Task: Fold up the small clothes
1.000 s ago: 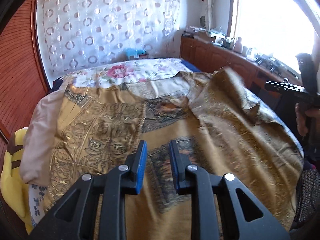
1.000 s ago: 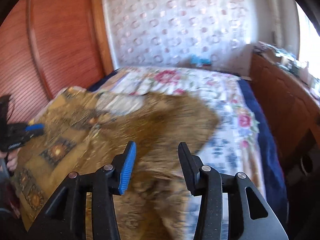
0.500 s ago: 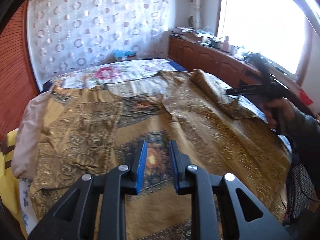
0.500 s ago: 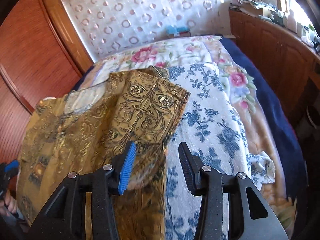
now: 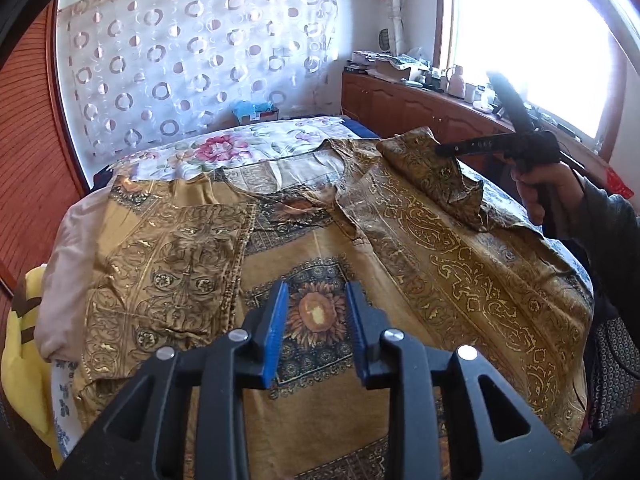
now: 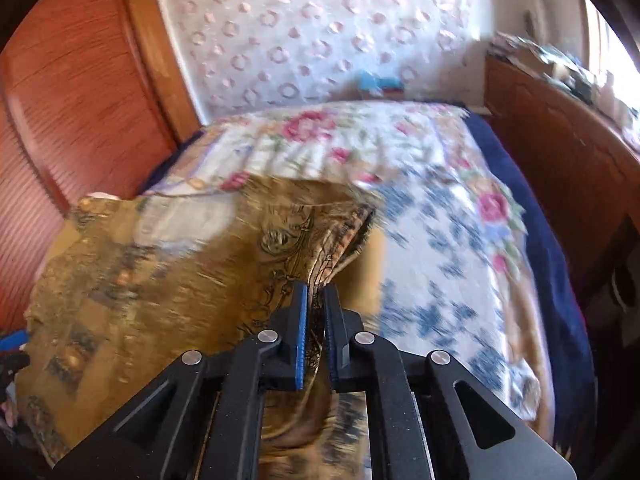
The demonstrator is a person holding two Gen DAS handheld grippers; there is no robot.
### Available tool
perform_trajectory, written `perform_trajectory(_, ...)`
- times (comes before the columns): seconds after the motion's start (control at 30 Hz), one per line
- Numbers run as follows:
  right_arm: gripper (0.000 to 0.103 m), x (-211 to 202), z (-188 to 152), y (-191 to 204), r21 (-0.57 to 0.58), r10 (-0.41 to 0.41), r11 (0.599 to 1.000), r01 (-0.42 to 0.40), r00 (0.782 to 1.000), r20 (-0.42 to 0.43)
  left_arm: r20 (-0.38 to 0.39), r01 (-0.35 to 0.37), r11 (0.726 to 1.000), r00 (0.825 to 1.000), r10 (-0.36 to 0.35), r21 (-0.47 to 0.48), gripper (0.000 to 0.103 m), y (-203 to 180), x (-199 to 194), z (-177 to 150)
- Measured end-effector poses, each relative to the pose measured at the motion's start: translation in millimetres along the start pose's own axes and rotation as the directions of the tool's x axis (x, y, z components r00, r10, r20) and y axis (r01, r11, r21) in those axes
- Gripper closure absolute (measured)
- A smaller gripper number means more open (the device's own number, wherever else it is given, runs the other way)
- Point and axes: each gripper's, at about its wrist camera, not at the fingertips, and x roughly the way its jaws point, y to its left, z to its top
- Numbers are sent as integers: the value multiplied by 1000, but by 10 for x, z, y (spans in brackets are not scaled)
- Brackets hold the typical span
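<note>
A golden patterned garment (image 5: 400, 240) lies spread on the bed, its left sleeve (image 5: 172, 264) folded inward. My left gripper (image 5: 317, 292) hovers over the sunflower print at the garment's middle. Its jaws are opening and nothing is pinched between the blue pads. My right gripper (image 6: 315, 292) is shut on a bunched fold of the garment's right sleeve (image 6: 340, 236). The left wrist view shows that gripper (image 5: 440, 150) from the side, held by a hand (image 5: 548, 192), with the sleeve (image 5: 432, 176) lifted off the bed. The right wrist view is blurred.
A floral sheet (image 6: 440, 240) covers the bed beyond and right of the garment. A wooden cabinet (image 5: 400, 108) with clutter runs under the window on the right. Red wooden panels (image 6: 80, 80) stand on the left. A yellow soft thing (image 5: 20, 340) lies at the bed's left edge.
The right gripper's jaws have closed on the edge of the garment's right sleeve and raised it. The left gripper has stayed over the garment's middle with its jaws slightly wider.
</note>
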Motion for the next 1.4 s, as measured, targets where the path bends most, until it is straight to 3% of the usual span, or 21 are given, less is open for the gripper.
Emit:
perform_trajectory(0.17, 97, -27, 99, 326, -49, 95, 994, -95, 995, 4, 0, 9, 999, 1000, -9, -31, 76, 129, 20, 22)
perform_trajectory(0.27, 78, -78, 149, 417, -61, 110, 992, -109, 994, 20, -2, 10, 998, 1000, -10, -60, 76, 265, 33, 53)
perform_trajectory(0.33, 57, -127, 181, 422, -61, 140, 989, -137, 989, 43, -1, -13, 998, 1000, 13, -62, 76, 327, 37, 69)
perform_trajectory(0.43, 54, -263, 225, 333, -56, 168, 985, -163, 980, 105, 4, -49, 996, 999, 49, -78, 76, 489, 40, 103)
perform_trajectory(0.5, 54, -290, 268, 238, -42, 142, 990, -138, 984, 112, 5, -54, 994, 998, 55, -93, 76, 587, 44, 119)
perform_trajectory(0.67, 54, -16, 239, 54, -50, 32, 998, -32, 999, -1, -10, -94, 989, 996, 93, -112, 76, 794, 100, 195)
perform_trajectory(0.87, 54, 481, 77, 23, -58, -20, 998, 11, 987, -159, -15, -111, 985, 994, 110, -129, 76, 916, 156, 272)
perform_trajectory(0.97, 59, 562, 23, 36, -67, -39, 997, 28, 984, -175, -16, -110, 986, 994, 108, -126, 76, 929, 160, 265)
perform_trajectory(1.03, 88, 574, 22, 70, -83, -17, 997, 1, 982, -188, -17, -111, 986, 994, 110, -122, 76, 938, 175, 264)
perform_trajectory(1.1, 97, 571, 21, 122, -101, 10, 994, -30, 982, -189, -19, -112, 986, 994, 111, -120, 76, 933, 204, 271)
perform_trajectory(1.23, 99, 520, 69, 404, -155, 94, 981, -119, 983, -159, -14, -116, 985, 993, 115, -126, 76, 974, 249, 291)
perform_trajectory(1.37, 98, 504, 158, 763, -191, 205, 954, -230, 968, -143, -18, -131, 982, 991, 130, -137, 76, 1087, 303, 313)
perform_trajectory(1.4, 92, 517, 178, 857, -206, 216, 948, -244, 965, -148, -24, -135, 981, 991, 133, -142, 76, 1137, 328, 324)
